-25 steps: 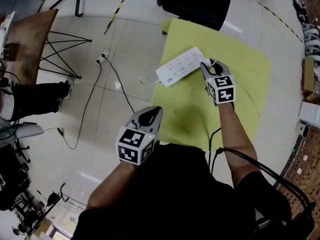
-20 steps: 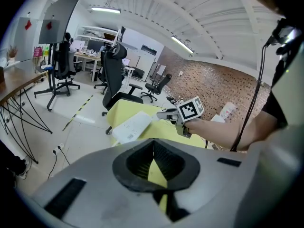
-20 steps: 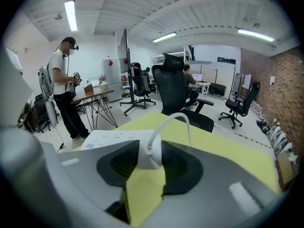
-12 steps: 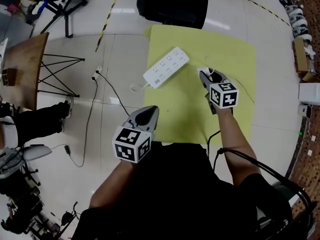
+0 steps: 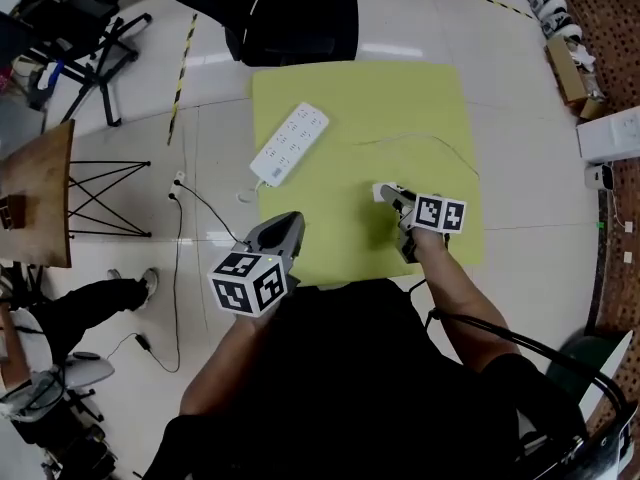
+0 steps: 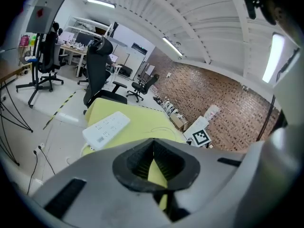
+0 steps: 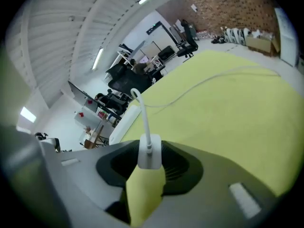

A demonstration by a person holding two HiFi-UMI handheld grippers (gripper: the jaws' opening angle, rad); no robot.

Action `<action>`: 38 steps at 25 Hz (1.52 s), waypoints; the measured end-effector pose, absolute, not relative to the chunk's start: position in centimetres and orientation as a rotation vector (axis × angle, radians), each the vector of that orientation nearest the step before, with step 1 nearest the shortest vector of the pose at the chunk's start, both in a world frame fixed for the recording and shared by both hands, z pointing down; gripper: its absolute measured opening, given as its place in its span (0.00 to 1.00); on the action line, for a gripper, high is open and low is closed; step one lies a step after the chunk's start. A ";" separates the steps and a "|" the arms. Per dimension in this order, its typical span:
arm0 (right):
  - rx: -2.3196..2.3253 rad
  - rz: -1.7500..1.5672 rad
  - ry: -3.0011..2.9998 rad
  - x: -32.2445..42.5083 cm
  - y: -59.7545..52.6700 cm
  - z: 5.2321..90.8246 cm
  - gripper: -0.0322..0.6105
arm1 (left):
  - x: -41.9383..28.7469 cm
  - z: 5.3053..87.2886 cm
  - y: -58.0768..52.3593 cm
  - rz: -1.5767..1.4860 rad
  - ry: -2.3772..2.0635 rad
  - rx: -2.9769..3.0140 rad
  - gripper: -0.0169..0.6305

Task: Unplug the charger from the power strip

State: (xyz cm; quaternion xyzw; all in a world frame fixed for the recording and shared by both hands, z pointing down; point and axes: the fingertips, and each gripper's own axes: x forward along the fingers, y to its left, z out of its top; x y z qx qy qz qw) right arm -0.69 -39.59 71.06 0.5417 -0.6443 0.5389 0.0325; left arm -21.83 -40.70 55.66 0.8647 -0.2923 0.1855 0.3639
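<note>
Two grippers were held over a yellow mat (image 5: 400, 98) laid on a pale tiled floor (image 5: 210, 168). The white charger (image 7: 149, 156) was clamped between the jaws of the right gripper (image 5: 396, 200), over the lower right part of the mat in the head view. A thin white cable (image 7: 142, 115) rose from the charger's end and was trailed away across the mat.

The charger was seen out of the white power strip (image 5: 290, 143), which lay well apart from it, at a slant on the mat's upper left part (its own cord ran off the mat's left edge onto the floor).

The left gripper (image 5: 288, 224) was held at the mat's lower left edge, below the strip. In the left gripper view its jaws were pressed together at the tips, with nothing gripped between them; only a sliver of mat was seen through the gap behind.

A black office chair (image 5: 300, 18) stood just beyond the mat's far edge, at the top of the head view. A wooden table (image 5: 40, 198) on thin black legs was placed at the left edge.
</note>
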 end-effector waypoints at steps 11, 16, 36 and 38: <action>1.647 1.957 -1.872 0.0 -37.1 73.3 0.33 | -22.6 53.8 -40.2 0.455 -0.743 2.280 0.04; 1.721 1.914 -1.825 0.0 -35.8 73.0 0.40 | -24.5 53.5 -39.8 0.434 -0.740 2.289 0.04; 1.936 1.389 -2.080 -6.8 -31.3 61.5 0.14 | -29.3 54.2 -38.0 0.420 -0.607 2.371 0.04; 1.933 1.267 -2.148 -8.5 -31.0 58.8 0.05 | -29.6 54.2 -37.6 0.425 -0.596 2.378 0.04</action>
